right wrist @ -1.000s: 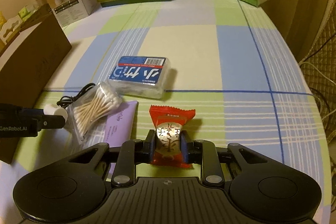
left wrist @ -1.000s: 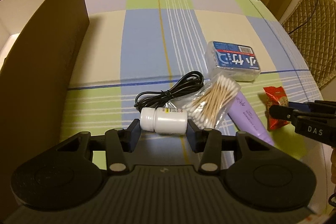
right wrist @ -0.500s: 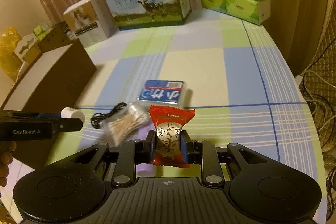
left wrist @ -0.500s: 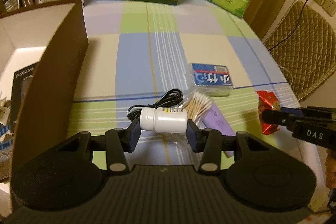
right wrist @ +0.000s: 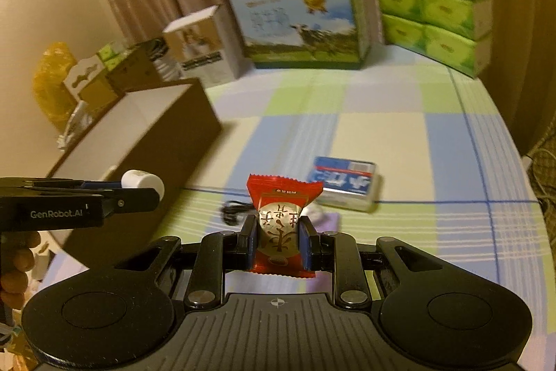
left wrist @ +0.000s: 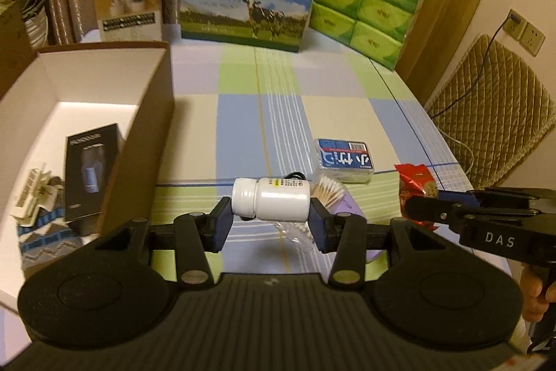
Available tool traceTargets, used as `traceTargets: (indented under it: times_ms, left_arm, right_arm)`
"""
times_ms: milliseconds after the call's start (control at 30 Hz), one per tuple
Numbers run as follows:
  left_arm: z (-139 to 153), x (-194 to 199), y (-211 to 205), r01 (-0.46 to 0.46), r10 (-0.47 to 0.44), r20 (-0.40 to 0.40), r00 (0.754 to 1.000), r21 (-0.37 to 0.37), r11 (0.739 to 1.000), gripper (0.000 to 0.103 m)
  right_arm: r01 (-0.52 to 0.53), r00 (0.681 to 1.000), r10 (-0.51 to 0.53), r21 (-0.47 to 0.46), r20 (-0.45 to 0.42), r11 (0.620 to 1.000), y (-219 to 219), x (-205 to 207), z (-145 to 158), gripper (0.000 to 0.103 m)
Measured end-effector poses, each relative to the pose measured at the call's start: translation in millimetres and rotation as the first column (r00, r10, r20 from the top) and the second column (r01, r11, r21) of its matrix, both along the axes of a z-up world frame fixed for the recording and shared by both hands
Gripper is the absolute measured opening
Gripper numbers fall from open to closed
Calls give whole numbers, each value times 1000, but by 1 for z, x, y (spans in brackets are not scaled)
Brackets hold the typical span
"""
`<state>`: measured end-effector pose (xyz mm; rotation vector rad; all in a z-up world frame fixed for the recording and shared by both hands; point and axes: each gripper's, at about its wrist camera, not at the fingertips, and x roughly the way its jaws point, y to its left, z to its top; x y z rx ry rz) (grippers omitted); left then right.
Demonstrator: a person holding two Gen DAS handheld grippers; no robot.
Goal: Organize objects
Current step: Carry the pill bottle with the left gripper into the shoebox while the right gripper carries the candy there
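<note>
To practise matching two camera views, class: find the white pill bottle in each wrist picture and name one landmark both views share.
Left wrist view: the white pill bottle lies sideways at lower centre, clamped between the left gripper jaws.
Right wrist view: only its cap end shows, at the left edge, beyond the left gripper's arm.
Shared landmark: the blue-labelled packet on the checked cloth.

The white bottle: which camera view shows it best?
The left wrist view. There the white bottle lies sideways, whole and sharp, clamped between the left gripper pads. The right wrist view shows only its cap end, behind that gripper's finger.
</note>
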<state>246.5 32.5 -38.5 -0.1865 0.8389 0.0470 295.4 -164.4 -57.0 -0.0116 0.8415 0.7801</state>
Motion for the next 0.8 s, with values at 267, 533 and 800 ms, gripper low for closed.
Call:
traceTargets:
  times_ms: [267,533,800]
  left_arm:
    - [21,-33,32,-51,50,55,997,6,999,41]
    - [32,-64,77,-122,120,76,990,21,992,41]
    - [34,-90,132,-206,204,59,977,46,977,41]
  right_arm:
    - [-79,997,78,39,18,996,40,-26,13,22]
    - [-166,986,164,75,22,983,93,-47,20,22]
    - [-245,970,244,87,23,966,148,-67,18,22]
